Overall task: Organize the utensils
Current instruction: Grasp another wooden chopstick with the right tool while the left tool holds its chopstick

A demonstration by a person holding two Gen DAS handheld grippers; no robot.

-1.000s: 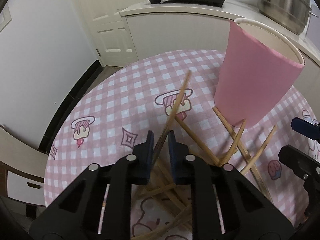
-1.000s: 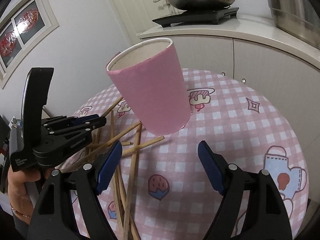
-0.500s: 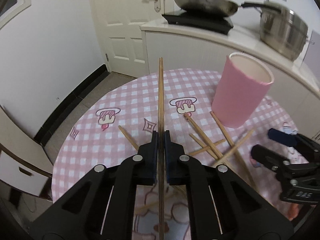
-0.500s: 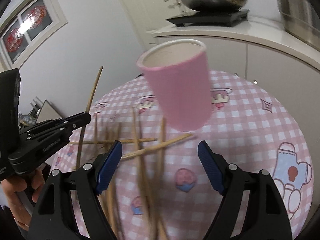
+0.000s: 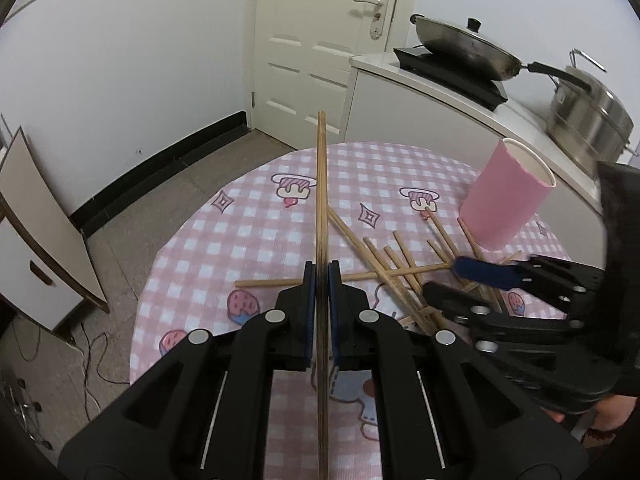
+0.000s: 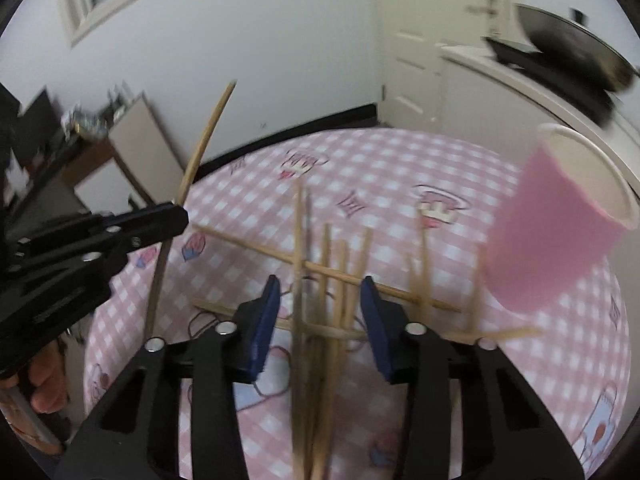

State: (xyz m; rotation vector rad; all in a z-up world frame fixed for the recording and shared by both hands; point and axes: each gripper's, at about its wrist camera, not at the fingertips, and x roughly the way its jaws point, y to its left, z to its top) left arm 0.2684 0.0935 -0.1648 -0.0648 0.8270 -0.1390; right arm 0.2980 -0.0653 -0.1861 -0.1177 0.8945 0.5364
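My left gripper point(image 5: 321, 280) had its two blue-padded fingers pressed together on one wooden chopstick point(image 5: 321, 208). In the left wrist view this chopstick ran straight up the middle of the frame, from the bottom edge through the jaws to a tip in front of the white door point(image 5: 316, 52). It was lifted off the table. In the right wrist view the same gripper point(image 6: 176, 216) appeared at the left of the frame, with the chopstick point(image 6: 204, 140) rising from it toward the upper left and its lower end hanging below the jaws.

My right gripper point(image 6: 320, 300) had its fingers apart, and they held nothing. It was over the pile of loose chopsticks point(image 6: 324, 280), which lay crossed on the pink checked tablecloth point(image 6: 380, 168) in the lower middle of that frame. This view was blurred, so I could not count the sticks. In the left wrist view the right gripper point(image 5: 460, 280) came in from the right edge, over the same pile point(image 5: 400, 264).

The pink cup point(image 5: 506, 200) stood upright on the table at the right of the left wrist frame, just beside the far ends of some chopsticks. In the right wrist view the cup point(image 6: 560, 220) was at the right edge. A wok point(image 5: 464, 46) and a steel pot point(image 5: 588, 120) sat on the counter in the upper right.
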